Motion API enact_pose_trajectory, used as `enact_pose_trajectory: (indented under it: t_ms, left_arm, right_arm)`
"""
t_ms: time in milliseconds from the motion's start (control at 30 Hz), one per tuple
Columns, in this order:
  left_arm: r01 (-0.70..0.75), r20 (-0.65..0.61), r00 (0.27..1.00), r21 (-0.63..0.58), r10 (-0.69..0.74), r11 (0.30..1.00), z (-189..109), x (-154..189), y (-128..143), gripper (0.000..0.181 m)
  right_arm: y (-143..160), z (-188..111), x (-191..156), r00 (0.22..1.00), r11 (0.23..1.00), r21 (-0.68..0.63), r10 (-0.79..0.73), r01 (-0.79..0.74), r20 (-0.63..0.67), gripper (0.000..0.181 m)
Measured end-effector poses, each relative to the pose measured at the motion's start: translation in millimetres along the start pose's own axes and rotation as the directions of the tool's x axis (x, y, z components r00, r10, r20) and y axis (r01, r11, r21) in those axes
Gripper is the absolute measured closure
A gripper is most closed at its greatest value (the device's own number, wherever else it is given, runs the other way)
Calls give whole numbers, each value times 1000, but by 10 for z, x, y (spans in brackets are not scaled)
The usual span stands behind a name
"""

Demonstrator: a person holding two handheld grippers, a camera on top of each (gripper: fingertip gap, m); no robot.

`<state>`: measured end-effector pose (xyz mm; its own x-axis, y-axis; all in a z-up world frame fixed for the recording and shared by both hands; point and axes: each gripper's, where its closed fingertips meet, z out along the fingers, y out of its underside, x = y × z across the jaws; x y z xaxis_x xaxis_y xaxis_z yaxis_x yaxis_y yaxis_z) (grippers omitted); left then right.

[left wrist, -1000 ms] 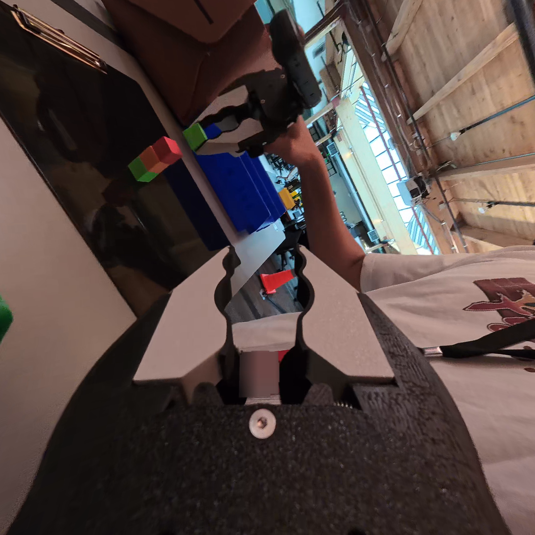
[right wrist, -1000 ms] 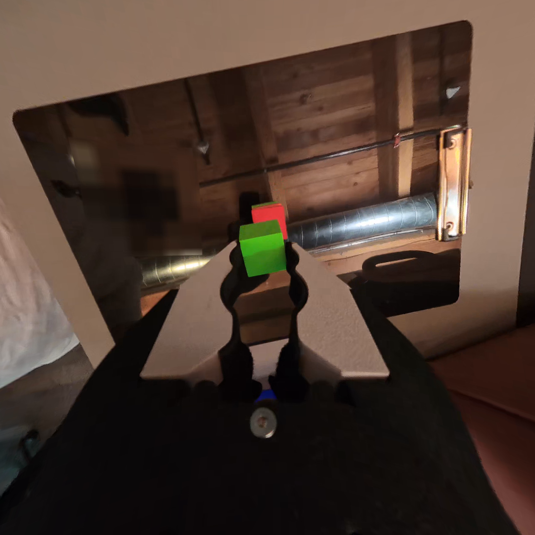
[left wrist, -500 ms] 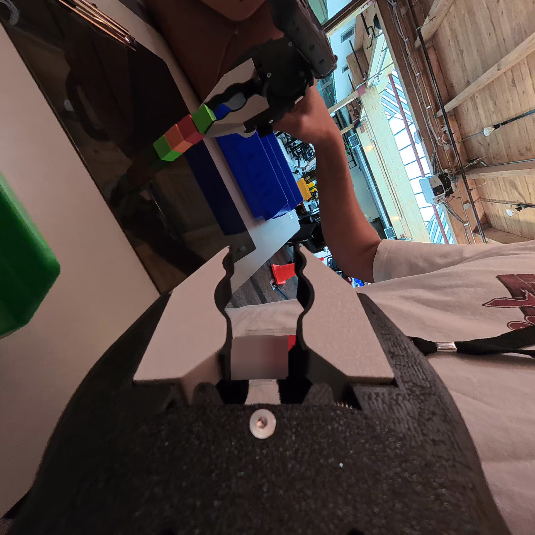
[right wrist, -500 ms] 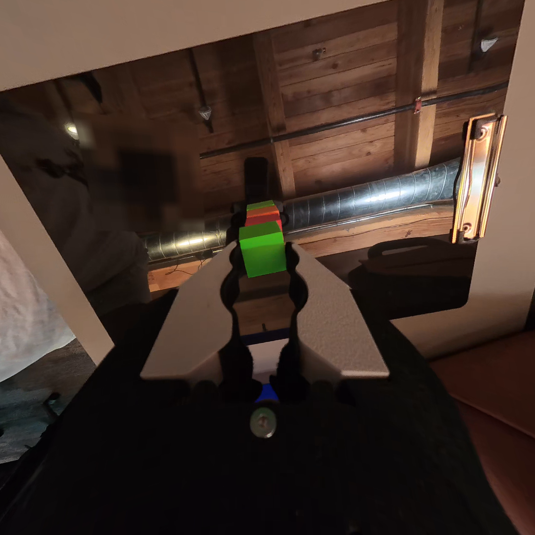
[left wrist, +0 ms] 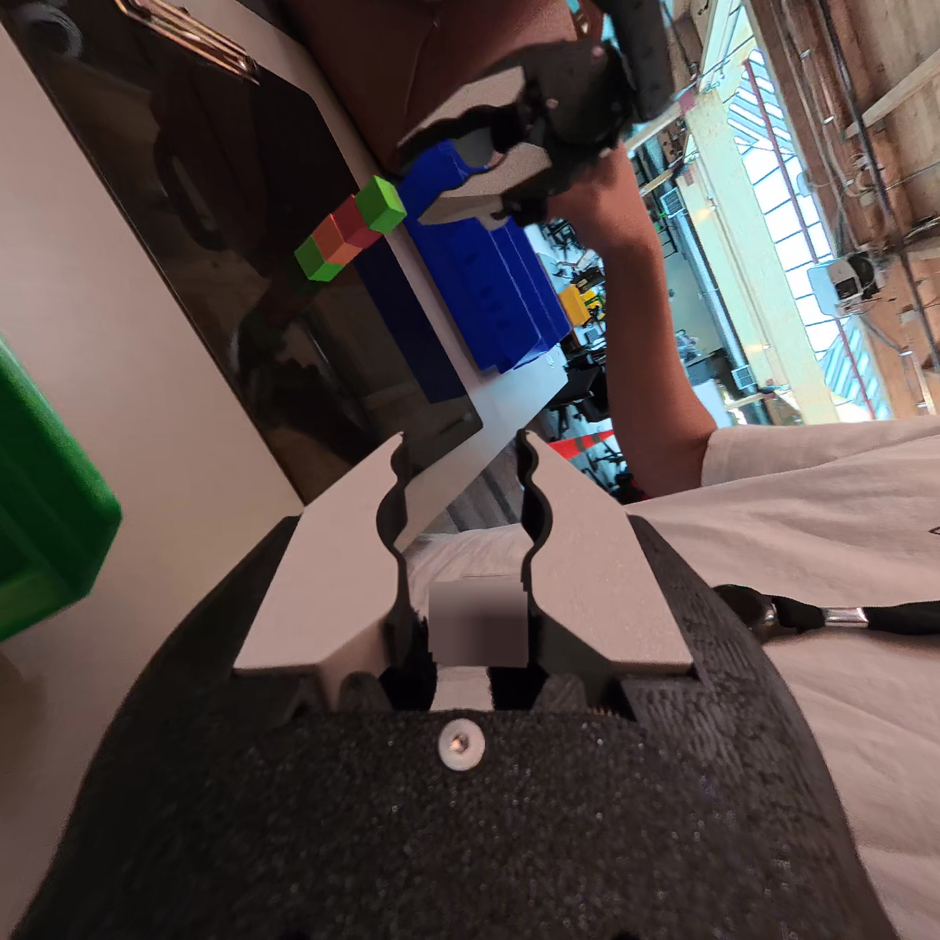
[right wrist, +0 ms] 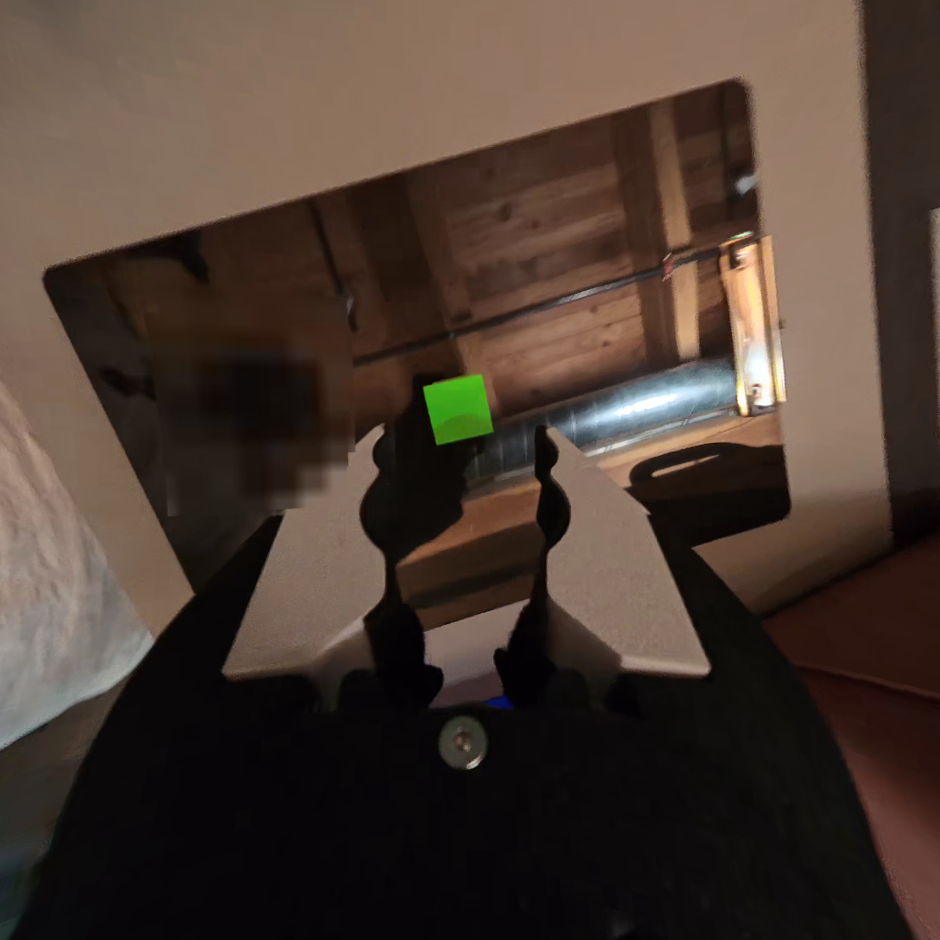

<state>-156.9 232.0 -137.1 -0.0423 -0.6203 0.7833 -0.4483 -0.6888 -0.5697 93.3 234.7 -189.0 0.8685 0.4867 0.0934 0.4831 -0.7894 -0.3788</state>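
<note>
Here, the right tool (right wrist: 460,432) is seen spread wide, empty, just beyond the green cube (right wrist: 459,409) topping a four-cube stack (left wrist: 351,235) on the mirrored clipboard (right wrist: 559,285); the left tool (left wrist: 460,442), also wide and empty, is held well apart.

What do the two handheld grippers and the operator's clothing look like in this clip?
Both the left gripper and right gripper have pale grey wedge-shaped fingers with wavy black inner pads, on a rough black textured body with one silver screw. The person wears a white short-sleeved T-shirt and a black strap.
</note>
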Motion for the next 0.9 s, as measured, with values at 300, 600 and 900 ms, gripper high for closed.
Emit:
enact_pose_trajectory:
  t_ms: [300,600,900]
  left_arm:
    - [-421,442,806,-39,393,906,156,-266,-232,135]
    - [-507,395,781,-49,484,860,689,-289,-48,127]
    - [-341,246,904,-78,349,937,964,-195,43,127]
  right_arm:
    - [254,-535,-549,939,786,587,323,-195,-121,86]
    - [586,-100,-1528,873,645,634,477,-426,102,82]
    - [652,-179,-1545,849,606,669,524,-429,70,84]
